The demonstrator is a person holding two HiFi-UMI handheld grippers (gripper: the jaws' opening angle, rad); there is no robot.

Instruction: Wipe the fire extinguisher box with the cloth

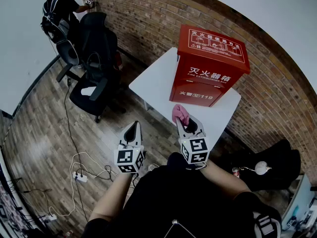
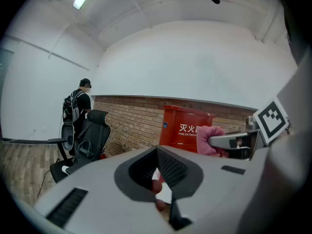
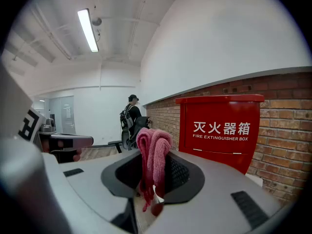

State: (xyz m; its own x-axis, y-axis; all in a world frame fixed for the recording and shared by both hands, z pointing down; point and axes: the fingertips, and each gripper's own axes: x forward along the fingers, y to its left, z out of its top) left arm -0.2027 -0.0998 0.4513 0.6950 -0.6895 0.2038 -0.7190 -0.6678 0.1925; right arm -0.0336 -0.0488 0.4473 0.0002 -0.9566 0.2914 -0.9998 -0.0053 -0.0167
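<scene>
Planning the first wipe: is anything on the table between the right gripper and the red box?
Nothing. In the head view, only bare white tabletop separates the red fire extinguisher box from the right gripper, which is shut on the pink cloth.

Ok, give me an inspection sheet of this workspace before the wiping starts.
Surface: white table, bare around the box.
Job's things: red metal fire extinguisher box upright on the table; pink knitted cloth in the right gripper.
Clutter: nothing seen on the table.
Grippers: left gripper shut, empty; right gripper shut on the cloth, not touching the box.
Cables: white power strip and loose leads on the wooden floor.
Surroundings: brick wall, black office chairs, a person at the back.
</scene>
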